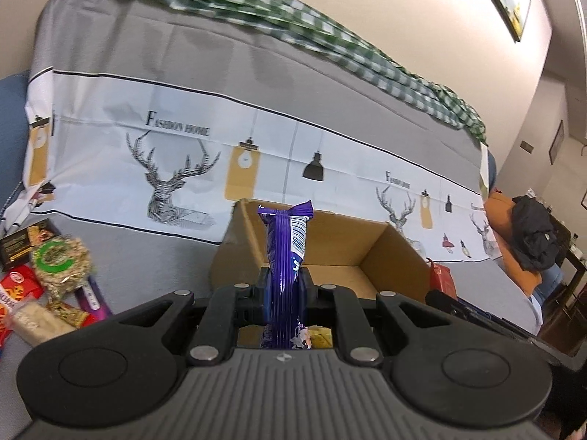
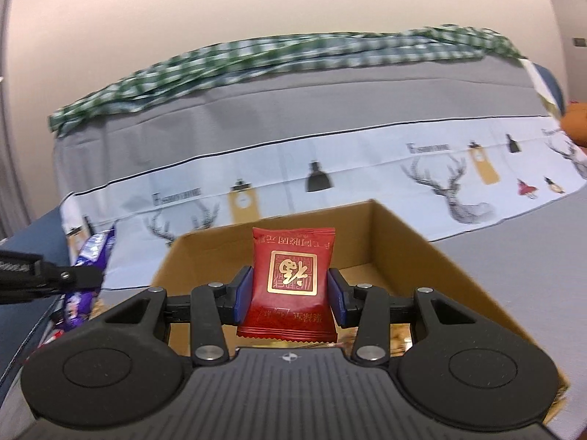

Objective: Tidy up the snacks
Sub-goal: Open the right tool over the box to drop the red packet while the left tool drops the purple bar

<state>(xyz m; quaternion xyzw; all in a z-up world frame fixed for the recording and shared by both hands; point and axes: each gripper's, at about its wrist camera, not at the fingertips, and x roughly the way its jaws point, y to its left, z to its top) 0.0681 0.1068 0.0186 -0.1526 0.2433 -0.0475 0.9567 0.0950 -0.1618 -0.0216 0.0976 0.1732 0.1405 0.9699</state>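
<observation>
Your left claw pinches a purple snack wrapper, your right claw a red sachet, centre frame: light, crinkly, slippery; grip mid-body.

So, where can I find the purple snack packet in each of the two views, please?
Left wrist view: the purple snack packet stands upright at centre, pinched in the left gripper.
Right wrist view: the same packet is at the left edge, held by the other gripper's black fingers.
Shared landmark: the open cardboard box, lying just beyond both grippers.
</observation>
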